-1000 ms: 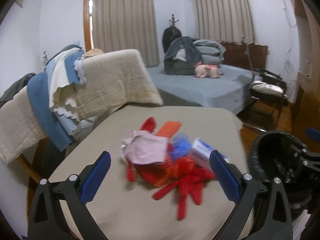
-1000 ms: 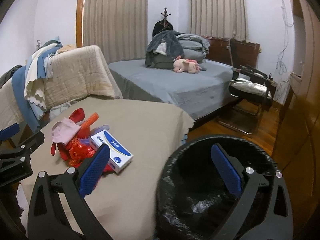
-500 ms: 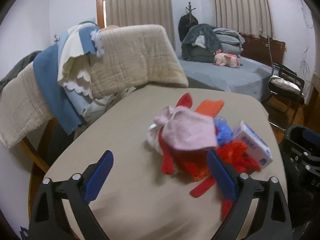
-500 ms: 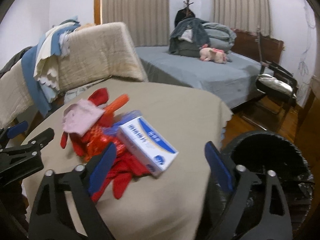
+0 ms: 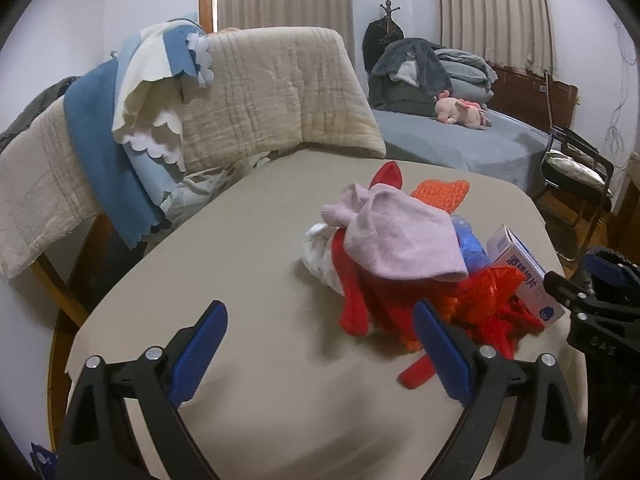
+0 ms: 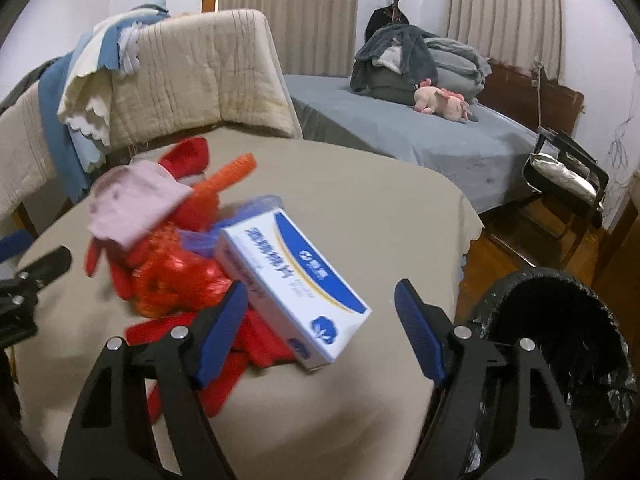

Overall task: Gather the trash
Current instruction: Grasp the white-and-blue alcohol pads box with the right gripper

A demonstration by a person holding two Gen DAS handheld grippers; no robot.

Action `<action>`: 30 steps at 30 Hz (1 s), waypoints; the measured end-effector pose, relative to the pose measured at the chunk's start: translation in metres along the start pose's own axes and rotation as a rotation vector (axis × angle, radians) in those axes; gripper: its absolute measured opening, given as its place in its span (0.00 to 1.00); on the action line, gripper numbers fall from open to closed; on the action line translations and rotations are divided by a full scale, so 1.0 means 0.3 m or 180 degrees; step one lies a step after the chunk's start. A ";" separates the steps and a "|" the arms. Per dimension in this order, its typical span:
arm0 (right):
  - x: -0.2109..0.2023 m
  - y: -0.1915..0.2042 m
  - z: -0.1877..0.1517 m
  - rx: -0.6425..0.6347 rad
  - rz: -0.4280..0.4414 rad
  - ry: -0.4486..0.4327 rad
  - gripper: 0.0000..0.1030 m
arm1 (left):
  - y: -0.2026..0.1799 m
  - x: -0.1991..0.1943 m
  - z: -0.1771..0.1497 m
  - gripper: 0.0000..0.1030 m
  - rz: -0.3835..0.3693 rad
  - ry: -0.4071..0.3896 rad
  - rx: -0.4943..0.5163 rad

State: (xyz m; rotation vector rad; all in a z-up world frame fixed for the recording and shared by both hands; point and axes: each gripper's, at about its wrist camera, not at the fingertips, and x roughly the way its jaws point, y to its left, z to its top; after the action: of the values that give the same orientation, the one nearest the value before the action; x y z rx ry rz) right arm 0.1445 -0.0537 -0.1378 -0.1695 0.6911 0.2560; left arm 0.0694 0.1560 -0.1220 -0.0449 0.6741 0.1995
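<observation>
Left gripper: jaws wide apart, holding nothing; over the bare near part of the table; its right finger overlaps the near edge of the pile
Right gripper: jaws wide apart, holding nothing; the box's near end lies between the fingers in view; whether a finger touches it, cannot tell
Pile: heap of trash on the table's middle; pink cloth on top; red strips and red netting under it; orange mesh at the far side; blue plastic beside the box
Box: white and blue carton, tilted, leaning on the pile's right side
Bin: black-lined, on the floor just right of the table, mouth open
Behind: quilt draped over a chair; bed with a pink plush
</observation>
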 end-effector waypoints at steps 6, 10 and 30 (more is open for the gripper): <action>0.075 -0.018 -0.017 -0.0041 0.0186 0.0141 0.83 | -0.027 0.042 0.023 0.89 0.0012 -0.0020 0.0022; 0.127 -0.034 -0.020 0.0031 0.0360 0.0237 0.87 | -0.042 0.070 0.036 0.89 0.0028 -0.0023 0.0048; 0.090 -0.011 -0.030 0.0038 0.0802 0.0445 0.74 | -0.070 0.087 0.023 0.90 0.0032 0.0025 0.0094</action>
State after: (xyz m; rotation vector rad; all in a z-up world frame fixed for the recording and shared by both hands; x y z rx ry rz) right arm 0.1599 -0.0544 -0.1618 -0.0889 0.8534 0.4846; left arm 0.0978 0.1404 -0.1334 -0.0141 0.6850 0.1992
